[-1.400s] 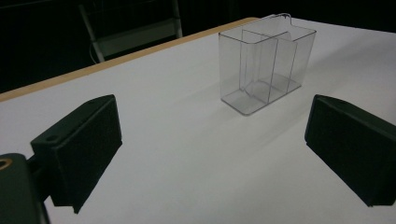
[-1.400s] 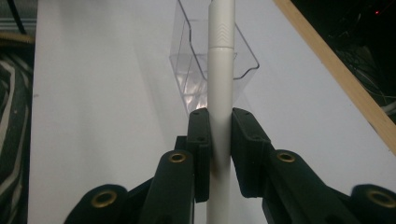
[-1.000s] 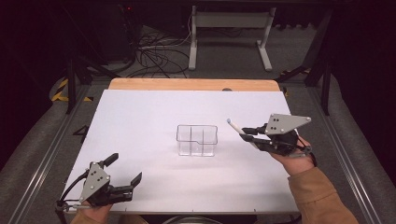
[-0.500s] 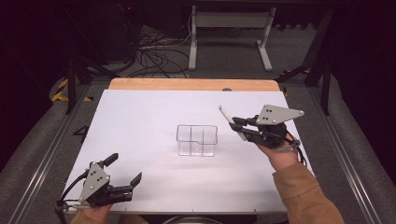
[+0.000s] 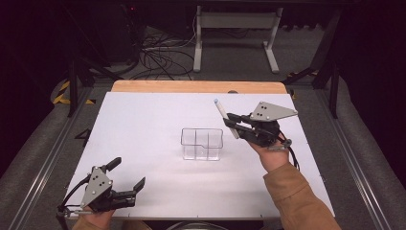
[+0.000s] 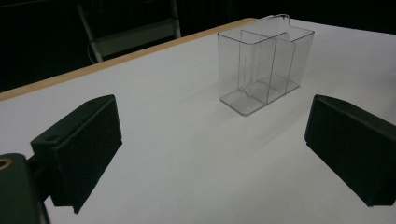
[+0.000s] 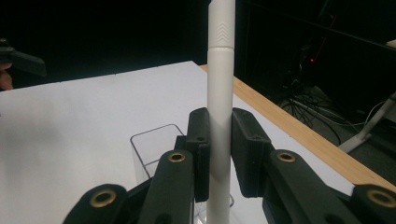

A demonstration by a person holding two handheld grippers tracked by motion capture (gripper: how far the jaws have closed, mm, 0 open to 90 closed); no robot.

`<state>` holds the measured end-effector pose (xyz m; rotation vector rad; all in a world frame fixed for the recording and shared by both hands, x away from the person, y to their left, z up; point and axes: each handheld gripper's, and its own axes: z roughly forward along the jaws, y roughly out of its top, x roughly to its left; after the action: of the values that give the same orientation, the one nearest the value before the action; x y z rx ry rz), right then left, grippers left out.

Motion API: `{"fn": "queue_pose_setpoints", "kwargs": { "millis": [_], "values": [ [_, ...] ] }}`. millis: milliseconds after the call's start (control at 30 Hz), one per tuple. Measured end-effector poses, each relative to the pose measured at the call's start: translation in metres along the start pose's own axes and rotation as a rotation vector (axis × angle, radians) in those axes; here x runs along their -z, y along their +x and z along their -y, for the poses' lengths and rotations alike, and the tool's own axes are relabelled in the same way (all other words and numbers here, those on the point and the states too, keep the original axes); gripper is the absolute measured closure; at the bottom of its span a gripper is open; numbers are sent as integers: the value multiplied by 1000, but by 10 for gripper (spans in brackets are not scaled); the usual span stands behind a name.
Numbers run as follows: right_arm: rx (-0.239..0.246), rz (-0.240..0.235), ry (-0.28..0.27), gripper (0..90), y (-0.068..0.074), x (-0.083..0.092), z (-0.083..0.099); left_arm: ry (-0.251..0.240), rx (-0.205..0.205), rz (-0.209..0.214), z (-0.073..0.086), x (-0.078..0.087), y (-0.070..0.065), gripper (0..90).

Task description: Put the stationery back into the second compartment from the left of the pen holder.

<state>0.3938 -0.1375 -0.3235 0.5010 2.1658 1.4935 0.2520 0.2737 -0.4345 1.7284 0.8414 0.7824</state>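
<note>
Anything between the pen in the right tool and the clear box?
Nothing visible. The right tool is shut on the pen, held above the table just right of the open-topped box; bare white table between.

Before me lay the white tabletop [image 5: 143,124] with its wooden far edge [image 5: 191,86]. Beyond it cables [image 5: 158,57] sprawled across the grey floor [image 5: 230,62] beside what looked like a white metal stand [image 5: 234,21].

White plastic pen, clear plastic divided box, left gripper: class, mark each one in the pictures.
white plastic pen [image 7: 220,93], right gripper view, mid barrel.
clear plastic divided box [image 5: 201,143], high view, front wall.
left gripper [image 5: 128,174], high view, between its open fingertips.
</note>
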Motion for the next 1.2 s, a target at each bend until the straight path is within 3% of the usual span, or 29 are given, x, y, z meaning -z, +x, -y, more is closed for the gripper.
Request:
{"fn": "queue_pose_setpoints", "kwargs": {
  "millis": [300, 567, 1200],
  "values": [
    [-53, 30, -15, 782, 5, -21, 0, 1, -2, 1, 0, 0, 0, 47],
    [-37, 36, -32, 783, 12, -40, 3, 1, -2, 2, 0, 0, 0, 47],
    [-64, -11, -60, 782, 25, -75, 10, 3, 0, 6, 0, 0, 0, 47]
  ]
}}
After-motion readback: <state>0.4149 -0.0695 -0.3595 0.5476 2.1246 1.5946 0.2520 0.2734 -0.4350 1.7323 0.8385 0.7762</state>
